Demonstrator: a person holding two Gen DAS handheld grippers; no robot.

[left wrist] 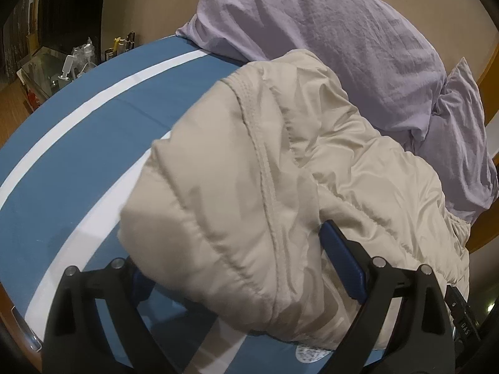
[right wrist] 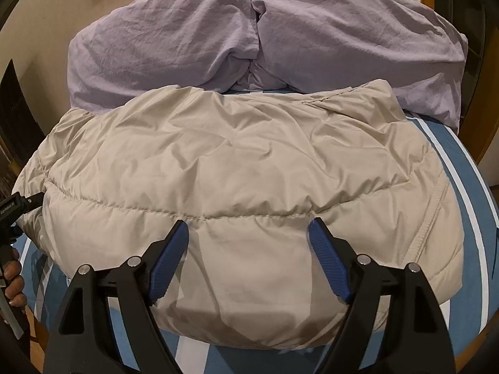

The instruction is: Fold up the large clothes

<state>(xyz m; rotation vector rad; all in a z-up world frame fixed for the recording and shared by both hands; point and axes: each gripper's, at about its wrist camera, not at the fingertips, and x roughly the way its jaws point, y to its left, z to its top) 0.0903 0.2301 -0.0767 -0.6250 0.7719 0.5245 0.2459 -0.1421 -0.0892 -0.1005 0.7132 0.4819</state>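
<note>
One beige puffer jacket (right wrist: 237, 168), two lilac pillows (right wrist: 162, 37), two wide-open tongs (right wrist: 249, 249).

A home bedroom is showing: lilac pillows (right wrist: 174, 40) are lying at the head of a blue-and-white-sheeted bed (left wrist: 78, 143).

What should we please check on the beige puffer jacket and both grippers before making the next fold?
1. Left gripper released: ok, jaws wide around a bulge of the beige quilted puffer jacket, pads not pressing.
2. Right gripper released: ok, open over the jacket's near edge.
3. Jacket fully on the blue-and-white striped bedsheet: ok, no edge seen hanging off.
4. Fold neat: not ok, still bulging and creased.
5. Room at the back: not ok, jacket abuts the lilac crumpled duvet.
</note>
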